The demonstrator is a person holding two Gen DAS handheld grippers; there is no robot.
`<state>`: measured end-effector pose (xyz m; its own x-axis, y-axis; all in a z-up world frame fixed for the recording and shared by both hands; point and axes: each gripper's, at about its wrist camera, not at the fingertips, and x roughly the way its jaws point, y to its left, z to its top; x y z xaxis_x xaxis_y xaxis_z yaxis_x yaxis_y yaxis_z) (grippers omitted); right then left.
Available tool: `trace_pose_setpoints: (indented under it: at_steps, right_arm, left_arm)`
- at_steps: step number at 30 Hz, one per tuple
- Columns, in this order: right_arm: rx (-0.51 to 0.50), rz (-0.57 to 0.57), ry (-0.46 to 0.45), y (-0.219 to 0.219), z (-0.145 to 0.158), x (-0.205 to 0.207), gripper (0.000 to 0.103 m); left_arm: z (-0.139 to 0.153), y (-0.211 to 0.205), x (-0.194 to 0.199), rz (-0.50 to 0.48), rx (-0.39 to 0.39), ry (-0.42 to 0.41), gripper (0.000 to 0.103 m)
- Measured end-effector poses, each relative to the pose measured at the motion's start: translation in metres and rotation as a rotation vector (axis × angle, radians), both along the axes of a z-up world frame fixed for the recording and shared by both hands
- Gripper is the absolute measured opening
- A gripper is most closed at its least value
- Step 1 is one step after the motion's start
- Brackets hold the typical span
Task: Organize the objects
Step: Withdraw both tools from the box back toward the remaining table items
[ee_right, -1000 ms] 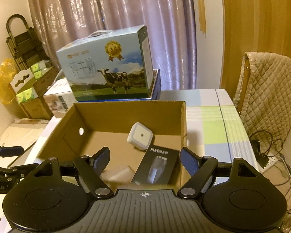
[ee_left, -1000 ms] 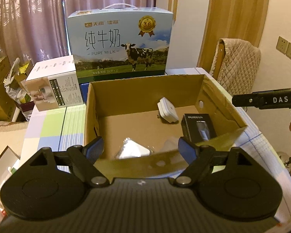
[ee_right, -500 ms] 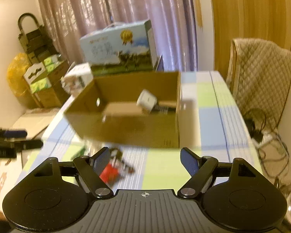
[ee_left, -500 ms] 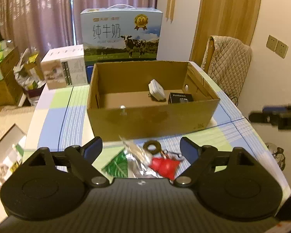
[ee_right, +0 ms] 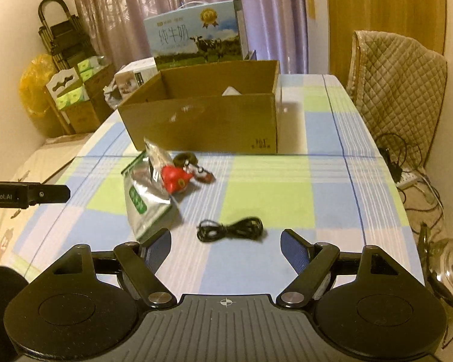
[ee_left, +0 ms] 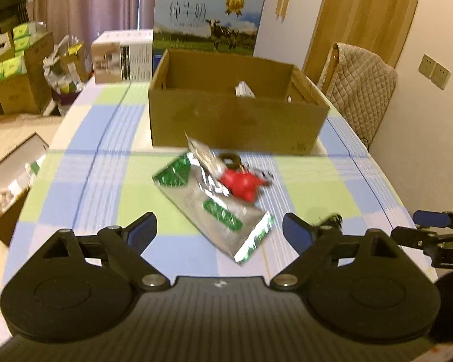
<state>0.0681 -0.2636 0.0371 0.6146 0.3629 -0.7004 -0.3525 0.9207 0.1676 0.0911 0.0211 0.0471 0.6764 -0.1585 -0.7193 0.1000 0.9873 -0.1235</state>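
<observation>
While the cardboard box (ee_left: 235, 117) stands open at the far side of the checked tablecloth (ee_right: 271, 193), only a white item (ee_left: 244, 90) shows inside it over the rim. Both grippers tilt down toward the table. The left gripper (ee_left: 220, 230) has just been opening; its jaws gape wide over the silver-green pouch (ee_left: 217, 208), gripping nothing. The right gripper (ee_right: 226, 246) spreads wide and empty, near the coiled black cable (ee_right: 230, 229). A red toy (ee_right: 175, 177) lies beside the pouch.
</observation>
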Motion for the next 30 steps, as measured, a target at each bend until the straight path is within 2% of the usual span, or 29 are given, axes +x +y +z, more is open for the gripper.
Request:
trace_pose_setpoints:
  at_steps: [10,18,30]
  right_arm:
    - [0.003,0.004,0.013,-0.004,-0.006,-0.013,0.077]
    - [-0.019,0.025,0.02,-0.002,-0.013,-0.009,0.077]
    - [-0.175,0.248,-0.005,0.023,-0.033,0.027,0.076]
  left_arm:
    - [-0.015,-0.004,-0.02,0.004,0.018,0.035,0.089]
    - [-0.019,-0.002,-0.016,0.012,0.023,0.047,0.09]
    - [-0.04,-0.005,0.004,0.008,0.034,0.088,0.092]
